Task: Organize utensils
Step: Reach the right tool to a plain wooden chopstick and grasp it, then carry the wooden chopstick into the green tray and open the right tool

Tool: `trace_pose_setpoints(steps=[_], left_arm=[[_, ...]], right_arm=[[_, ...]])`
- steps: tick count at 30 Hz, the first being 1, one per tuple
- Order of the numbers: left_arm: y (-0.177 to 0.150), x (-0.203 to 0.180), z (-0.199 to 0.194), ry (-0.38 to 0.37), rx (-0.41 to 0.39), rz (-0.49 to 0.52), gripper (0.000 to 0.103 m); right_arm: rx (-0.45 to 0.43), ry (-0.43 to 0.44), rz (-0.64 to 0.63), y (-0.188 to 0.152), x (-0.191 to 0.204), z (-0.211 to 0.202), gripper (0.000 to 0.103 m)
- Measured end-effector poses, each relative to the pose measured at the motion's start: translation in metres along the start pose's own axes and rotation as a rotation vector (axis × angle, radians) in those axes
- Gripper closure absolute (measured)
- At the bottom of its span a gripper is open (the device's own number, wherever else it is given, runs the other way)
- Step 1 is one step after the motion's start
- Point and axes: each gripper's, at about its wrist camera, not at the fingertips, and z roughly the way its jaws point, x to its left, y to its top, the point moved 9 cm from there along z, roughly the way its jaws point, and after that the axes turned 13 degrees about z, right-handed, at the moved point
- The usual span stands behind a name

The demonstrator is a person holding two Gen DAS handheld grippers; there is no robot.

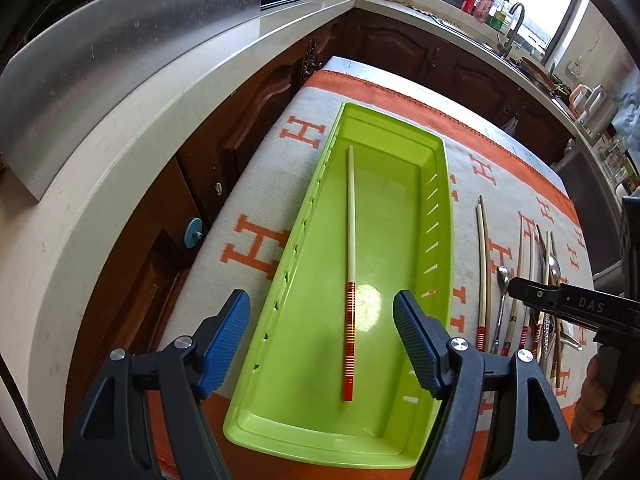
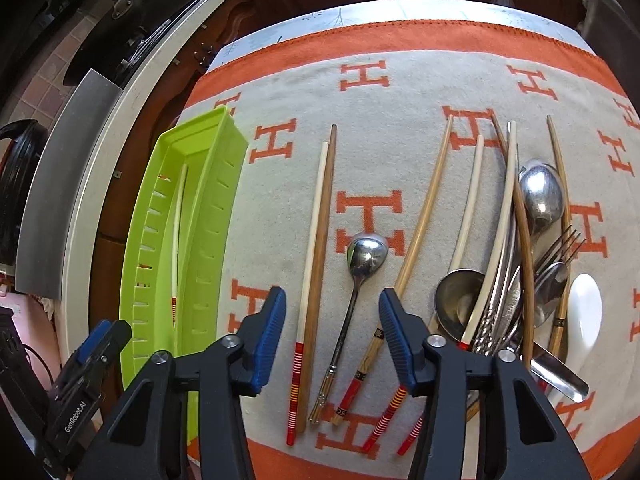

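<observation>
A lime-green tray (image 1: 442,200) lies lengthwise on the cloth with one cream chopstick (image 1: 351,220) with a red-banded end inside it. My left gripper (image 1: 320,304) hovers open above the tray's near half, nothing between its pads. My right gripper (image 2: 332,300) is open above loose utensils to the right of the tray (image 2: 236,140): a cream chopstick (image 2: 314,240), a brown chopstick (image 2: 326,220) and a small steel spoon (image 2: 366,250) lie under the gap, untouched. Further right is a heap of chopsticks, spoons and a fork (image 2: 560,246).
An orange-bordered grey cloth with H letters (image 2: 400,80) covers the table. A pale counter (image 1: 120,152) with a steel panel (image 1: 120,40) and dark wood cabinets runs along the left. A white ceramic spoon (image 2: 584,308) lies at the far right. A hand (image 1: 592,400) holds the right gripper.
</observation>
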Motion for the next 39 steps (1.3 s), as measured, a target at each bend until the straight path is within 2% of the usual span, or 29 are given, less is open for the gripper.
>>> trace_pose_setpoints(steps=[10, 16, 20, 25, 32, 35, 39], left_arm=[[0.001, -0.001, -0.002, -0.001, -0.007, -0.002, 0.031], [-0.001, 0.000, 0.001, -0.001, 0.006, -0.004, 0.031], [-0.002, -0.001, 0.004, -0.002, 0.015, 0.001, 0.031], [-0.003, -0.002, 0.004, -0.001, 0.021, 0.005, 0.031], [-0.004, -0.003, 0.005, 0.004, 0.028, 0.011, 0.031], [-0.005, -0.002, 0.005, 0.002, 0.035, 0.010, 0.031], [-0.005, 0.002, 0.000, 0.010, 0.029, 0.009, 0.031]], right_arm=[[0.044, -0.017, -0.011, 0.000, 0.007, 0.024, 0.079], [0.061, -0.050, -0.028, -0.001, 0.011, 0.038, 0.085], [0.022, -0.085, -0.080, 0.002, 0.015, 0.040, 0.091], [-0.008, -0.134, -0.145, 0.000, 0.024, 0.044, 0.092], [-0.086, -0.264, -0.258, -0.007, 0.038, 0.053, 0.092], [-0.093, -0.248, -0.228, -0.005, 0.033, 0.051, 0.095], [-0.047, -0.157, -0.123, -0.005, 0.024, 0.041, 0.097]])
